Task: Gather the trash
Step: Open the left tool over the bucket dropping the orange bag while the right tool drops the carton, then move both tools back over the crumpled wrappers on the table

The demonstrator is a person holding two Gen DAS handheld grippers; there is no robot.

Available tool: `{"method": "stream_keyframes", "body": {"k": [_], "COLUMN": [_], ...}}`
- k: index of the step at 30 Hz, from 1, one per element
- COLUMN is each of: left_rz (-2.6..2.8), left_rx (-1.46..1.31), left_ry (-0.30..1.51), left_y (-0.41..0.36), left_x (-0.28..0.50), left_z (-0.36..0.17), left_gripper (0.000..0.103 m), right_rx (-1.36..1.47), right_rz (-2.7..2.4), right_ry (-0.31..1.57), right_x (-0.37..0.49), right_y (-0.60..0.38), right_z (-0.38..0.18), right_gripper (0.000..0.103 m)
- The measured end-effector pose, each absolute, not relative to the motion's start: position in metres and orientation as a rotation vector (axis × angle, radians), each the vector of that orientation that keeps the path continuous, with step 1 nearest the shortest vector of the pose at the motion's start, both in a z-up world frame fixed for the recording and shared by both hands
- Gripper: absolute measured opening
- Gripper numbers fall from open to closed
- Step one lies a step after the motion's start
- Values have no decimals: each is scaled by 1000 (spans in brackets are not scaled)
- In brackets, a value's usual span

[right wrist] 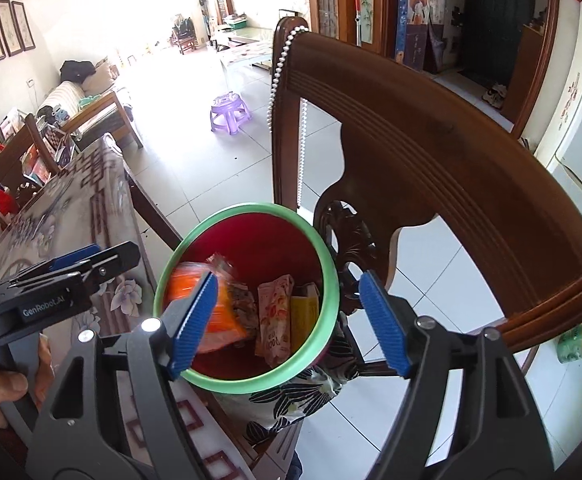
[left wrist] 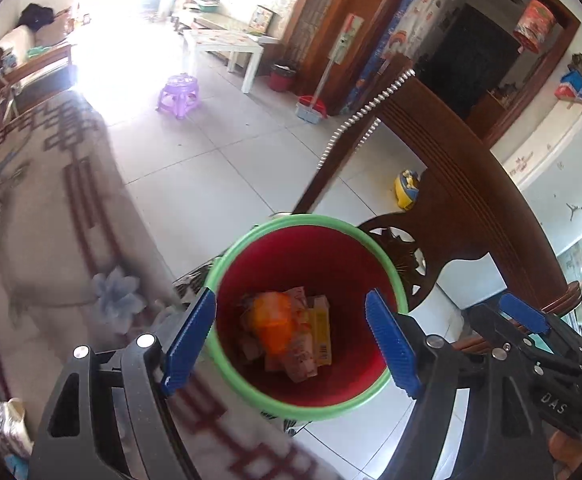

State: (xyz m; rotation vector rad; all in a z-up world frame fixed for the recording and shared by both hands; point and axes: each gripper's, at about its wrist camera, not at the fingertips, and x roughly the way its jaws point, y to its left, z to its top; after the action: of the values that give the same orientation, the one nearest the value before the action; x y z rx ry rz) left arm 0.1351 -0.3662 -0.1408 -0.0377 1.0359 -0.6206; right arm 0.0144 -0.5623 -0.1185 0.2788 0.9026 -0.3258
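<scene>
A red bin with a green rim [left wrist: 311, 220] [right wrist: 247, 207] stands below both grippers, beside the table edge. Inside lie an orange wrapper [left wrist: 275, 320], a yellow box [left wrist: 321, 332] [right wrist: 305, 312] and a pink-and-white snack pouch [right wrist: 275, 316]. My left gripper [left wrist: 291, 294] hangs open over the bin's mouth with nothing between its blue pads. My right gripper [right wrist: 288, 278] is open above the bin too. A blurred orange packet [right wrist: 219, 308] shows inside the bin just behind its left finger, free of the pads. Each gripper appears at the other view's edge: right gripper [left wrist: 519, 316], left gripper [right wrist: 91, 258].
A dark wooden chair back [right wrist: 431, 160] curves close around the bin's right side, with a string of beads [right wrist: 277, 80] hung on it. The table with a patterned cloth [left wrist: 51, 220] lies to the left. A purple stool [left wrist: 178, 96] stands on the tiled floor beyond.
</scene>
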Motion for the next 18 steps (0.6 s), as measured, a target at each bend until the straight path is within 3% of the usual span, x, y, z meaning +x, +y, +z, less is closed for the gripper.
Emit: {"method": "stream_keyframes", "body": {"k": [4, 18], "left_rz": [-509, -42], "left_rx": [-79, -303], "left_ry": [1017, 998], "left_y": [-310, -88], "left_x": [117, 44], "left_z": [-131, -139], "left_gripper": [78, 78], "right_rx": [257, 98], "right_rz": [-247, 214], "right_ry": [916, 1030], "right_x": [23, 54], "right_y": [-535, -356], "right_z": [-120, -138], "right_gripper": [71, 71]}}
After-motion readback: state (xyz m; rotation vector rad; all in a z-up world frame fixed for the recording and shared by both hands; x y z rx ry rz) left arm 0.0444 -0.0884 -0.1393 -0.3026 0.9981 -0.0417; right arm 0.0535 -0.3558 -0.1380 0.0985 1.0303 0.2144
